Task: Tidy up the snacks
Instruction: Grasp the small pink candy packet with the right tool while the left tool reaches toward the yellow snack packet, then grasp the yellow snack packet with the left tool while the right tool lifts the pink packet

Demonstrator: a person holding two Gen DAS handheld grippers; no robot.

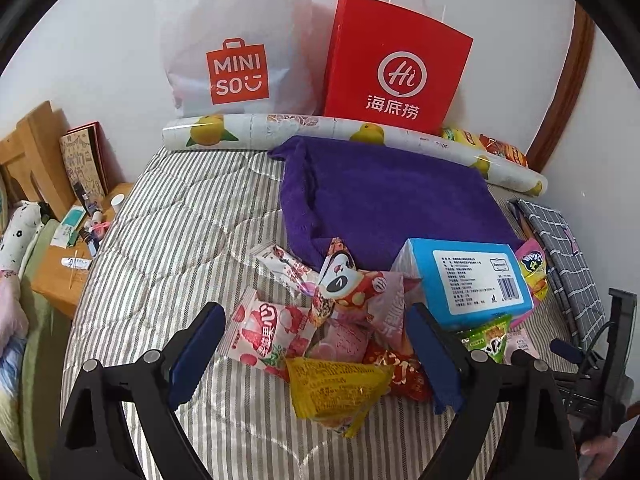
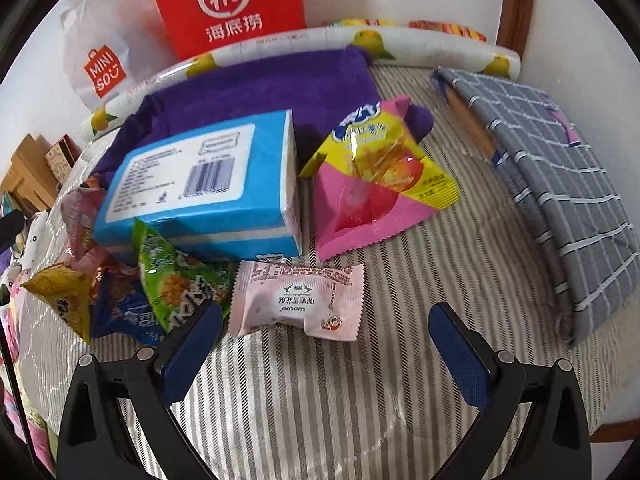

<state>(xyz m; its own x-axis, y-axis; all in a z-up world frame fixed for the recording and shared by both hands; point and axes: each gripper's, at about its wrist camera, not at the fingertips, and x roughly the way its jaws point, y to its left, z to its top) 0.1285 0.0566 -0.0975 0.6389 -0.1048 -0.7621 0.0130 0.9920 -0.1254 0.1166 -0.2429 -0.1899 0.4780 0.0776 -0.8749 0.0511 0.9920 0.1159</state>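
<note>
Several snack packets (image 1: 320,320) are heaped at the lower centre of the left wrist view, on a bed covered by a grey-striped quilt (image 1: 168,232). Among them a pink strawberry packet (image 1: 266,330), a yellow packet (image 1: 336,388) and a red packet (image 1: 400,372) can be made out, the yellow one lying between the spread fingers of the left claw (image 1: 316,356), whose pads are not seen to press on anything. A blue box (image 1: 468,280) is set just right of the heap, resting partly on a folded purple towel (image 1: 380,192).

In the right wrist view, a pale pink packet (image 2: 298,300) is seen at lower centre, just ahead of the right claw (image 2: 326,344), which is held wide with nothing gripped. A green packet (image 2: 176,276) lies to its left, beside one blue finger pad, and a pink-and-yellow packet (image 2: 372,184) is propped above it, next to the blue box.

Along the wall at the top of the left wrist view, a white bag (image 1: 236,44) and a red paper bag (image 1: 396,64) stand behind a lemon-printed roll (image 1: 320,128). A grey checked cloth (image 2: 552,184) is folded at the right edge of the bed.
</note>
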